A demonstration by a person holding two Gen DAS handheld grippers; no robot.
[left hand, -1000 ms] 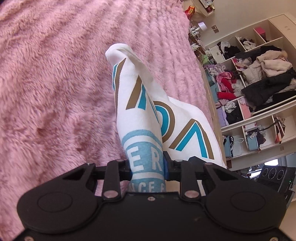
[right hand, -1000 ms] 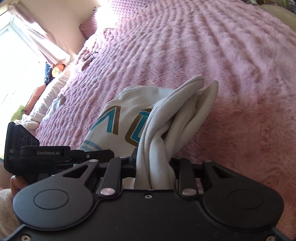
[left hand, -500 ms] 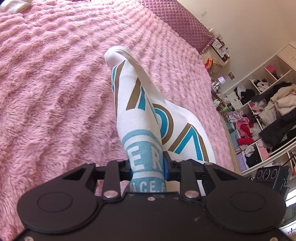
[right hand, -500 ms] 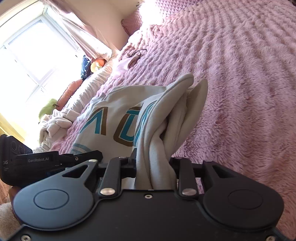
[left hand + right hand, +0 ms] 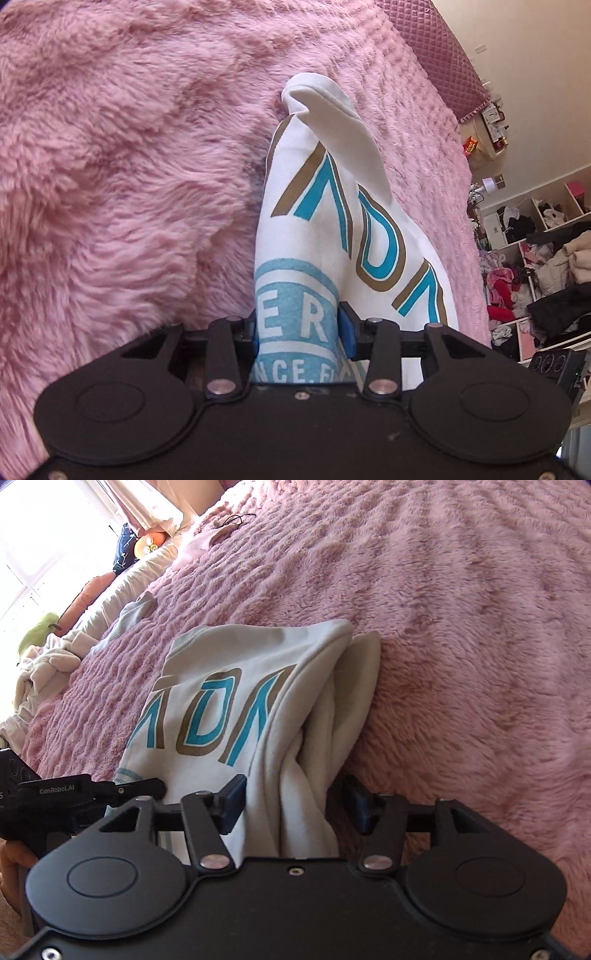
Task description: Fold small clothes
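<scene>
Much of the white shirt point(image 5: 354, 236) is lost to me — its near end runs under my own black housings at six o'clock in both wrist views, and the print is cut to a few teal-and-brown letters and part of a pale blue badge. The far shelves of heaped clothes point(image 5: 546, 266) at three o'clock in the left view are too small to sort out. My left claw point(image 5: 301, 328) has just been opening; the badge fold still stands between its blue pads, the right pad looks clear of the cloth, and whether the left pad still touches it I cannot tell. My right claw point(image 5: 295, 801) has been opening too — its pads stand plainly apart from the bunched folds between them, gripping nothing. The shirt lies folded on the pink fluffy blanket point(image 5: 461, 646), stretching from both claws toward twelve o'clock. In the right view my left claw's black side shows at nine o'clock, just beside the shirt's edge.
</scene>
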